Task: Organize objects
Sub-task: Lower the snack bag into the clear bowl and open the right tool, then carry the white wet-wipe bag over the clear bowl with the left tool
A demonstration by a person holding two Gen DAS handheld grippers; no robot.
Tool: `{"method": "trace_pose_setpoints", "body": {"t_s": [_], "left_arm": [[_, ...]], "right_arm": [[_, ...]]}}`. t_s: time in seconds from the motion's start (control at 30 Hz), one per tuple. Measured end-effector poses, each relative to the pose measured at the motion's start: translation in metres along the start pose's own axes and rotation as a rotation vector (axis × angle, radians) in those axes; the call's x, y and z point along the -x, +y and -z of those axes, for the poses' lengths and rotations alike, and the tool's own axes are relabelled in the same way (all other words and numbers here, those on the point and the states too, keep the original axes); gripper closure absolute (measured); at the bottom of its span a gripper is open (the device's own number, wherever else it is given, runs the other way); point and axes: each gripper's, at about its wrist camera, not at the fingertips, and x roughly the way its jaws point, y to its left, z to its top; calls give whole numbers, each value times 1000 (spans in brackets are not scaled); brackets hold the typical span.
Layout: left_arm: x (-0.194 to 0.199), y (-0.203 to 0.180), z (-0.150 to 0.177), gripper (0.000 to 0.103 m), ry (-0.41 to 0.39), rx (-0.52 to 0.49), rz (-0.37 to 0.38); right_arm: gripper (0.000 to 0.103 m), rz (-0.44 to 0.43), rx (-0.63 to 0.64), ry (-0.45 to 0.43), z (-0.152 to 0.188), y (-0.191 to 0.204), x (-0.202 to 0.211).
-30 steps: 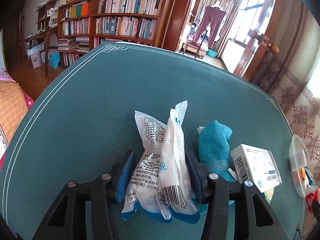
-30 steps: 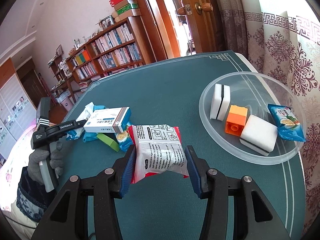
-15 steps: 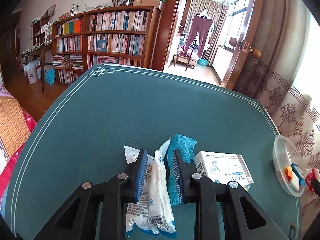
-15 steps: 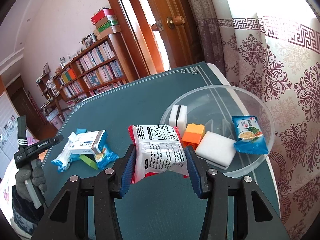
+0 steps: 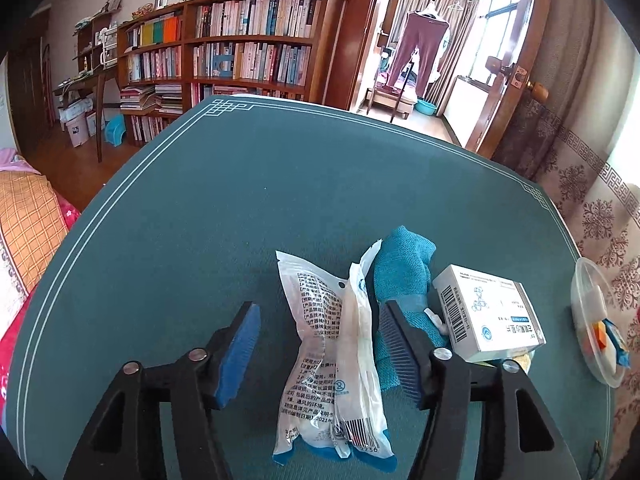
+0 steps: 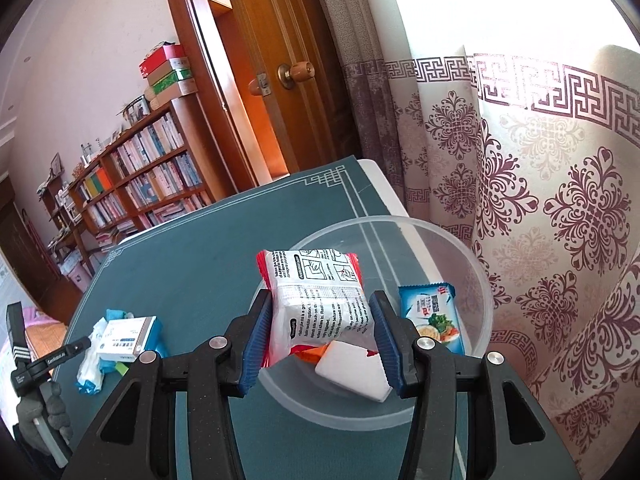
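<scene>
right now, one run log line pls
left gripper: just opened, white plastic packet loose between | right gripper: grips red-white snack pack over clear plastic bowl

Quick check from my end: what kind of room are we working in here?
Most likely a lived-in home, a study or sitting room. A tall bookshelf packed with books stands behind the green table, trousers hang drying in the next room, and a patterned curtain covers the window.

A wooden bookcase (image 5: 224,52) fills the upper left; an open door (image 6: 256,80) stands beside patterned curtains (image 6: 540,200) at right.
</scene>
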Motion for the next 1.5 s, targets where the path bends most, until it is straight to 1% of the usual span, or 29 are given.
{"method": "trace_pose_setpoints", "body": {"t_s": [0.1, 0.13, 0.2, 0.27, 0.33, 0.37, 0.4, 0.43, 0.73, 0.93, 1.13, 1.5], "left_arm": [[-3, 1, 3, 31, 12, 2, 5], [-5, 1, 4, 31, 16, -1, 5], [-7, -1, 7, 32, 24, -9, 4], [-10, 0, 9, 32, 34, -15, 5], [-13, 0, 11, 46, 46, -18, 11], [-15, 0, 11, 49, 55, -18, 20], [-17, 0, 11, 54, 61, -17, 26], [-17, 0, 12, 56, 63, -19, 26], [-3, -4, 9, 57, 16, -31, 12], [16, -18, 3, 57, -34, -62, 12], [34, -51, -1, 57, -70, -127, 45], [42, -154, 6, 57, -75, -323, 157]], "right_arm": [[49, 36, -12, -18, -10, -3, -11], [43, 50, -12, -23, -12, -4, -14], [37, 81, -14, -33, -15, -6, -19], [37, 82, -18, -28, -15, -8, -22], [37, 81, -15, -27, -13, -8, -22], [37, 79, -11, -24, -11, -8, -23], [37, 76, -9, -18, -9, -8, -23], [37, 72, -8, -13, -6, -8, -22], [37, 39, -11, 5, 15, -10, -7], [37, 25, -13, 1, 25, -14, 8], [37, 25, -11, 10, 36, -23, 21], [37, -33, -24, 17, 50, -40, 41]]}}
